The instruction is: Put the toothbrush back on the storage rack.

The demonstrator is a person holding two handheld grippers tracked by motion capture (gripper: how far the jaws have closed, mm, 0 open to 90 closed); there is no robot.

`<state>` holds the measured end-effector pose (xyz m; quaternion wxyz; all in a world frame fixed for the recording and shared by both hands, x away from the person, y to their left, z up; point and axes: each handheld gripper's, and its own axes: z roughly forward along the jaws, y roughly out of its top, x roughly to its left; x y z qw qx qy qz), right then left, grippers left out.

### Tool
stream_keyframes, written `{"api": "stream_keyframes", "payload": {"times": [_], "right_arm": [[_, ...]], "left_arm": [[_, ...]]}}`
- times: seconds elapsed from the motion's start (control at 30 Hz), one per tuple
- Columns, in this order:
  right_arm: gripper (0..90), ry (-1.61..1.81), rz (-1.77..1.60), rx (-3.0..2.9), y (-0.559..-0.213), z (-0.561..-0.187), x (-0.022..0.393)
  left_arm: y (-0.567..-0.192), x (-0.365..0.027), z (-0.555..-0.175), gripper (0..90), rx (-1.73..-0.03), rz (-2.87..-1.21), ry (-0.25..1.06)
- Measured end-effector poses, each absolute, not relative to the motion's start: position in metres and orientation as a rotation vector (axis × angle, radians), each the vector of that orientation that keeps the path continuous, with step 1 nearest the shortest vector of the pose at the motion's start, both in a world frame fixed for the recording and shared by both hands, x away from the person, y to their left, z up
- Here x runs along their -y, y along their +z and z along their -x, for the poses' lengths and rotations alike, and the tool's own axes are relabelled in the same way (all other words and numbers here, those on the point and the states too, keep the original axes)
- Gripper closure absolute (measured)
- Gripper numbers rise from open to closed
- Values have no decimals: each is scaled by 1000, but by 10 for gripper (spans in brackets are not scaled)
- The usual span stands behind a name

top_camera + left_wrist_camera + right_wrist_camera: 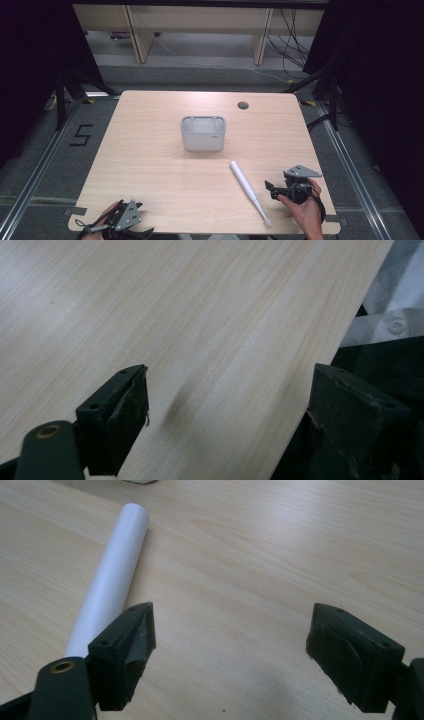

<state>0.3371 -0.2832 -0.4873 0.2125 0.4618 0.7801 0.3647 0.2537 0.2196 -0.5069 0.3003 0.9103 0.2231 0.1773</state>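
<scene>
A white electric toothbrush (248,190) lies flat on the wooden table (150,165), its thick handle toward the middle and its brush head near the front edge. Its handle (107,582) runs past the left jaw in the right gripper view, outside the gap. My right gripper (271,189), held in a hand at the front right, sits just right of the toothbrush with its jaws open (230,655) and nothing between them. My left gripper (145,232) rests at the front left corner, jaws wide open (227,420) over bare wood at the table's edge.
A grey open-topped plastic bin (202,133) stands upright at the table's middle. A round cable hole (243,105) sits near the far edge. Black curtains flank the table, and wooden furniture legs and cables (290,40) are beyond it.
</scene>
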Motion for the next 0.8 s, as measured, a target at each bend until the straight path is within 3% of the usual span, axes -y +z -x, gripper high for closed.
{"api": "stream_keyframes", "payload": {"times": [0.33, 0.8], "right_arm": [[234, 1040, -1283, -2170, -483, -334, 276], [662, 1140, -1117, -2221, -468, -321, 251]], "left_arm": [[-507, -219, -253, 159, -602, -2414, 459], [-507, -220, -254, 159, -594, -2415, 470]]}}
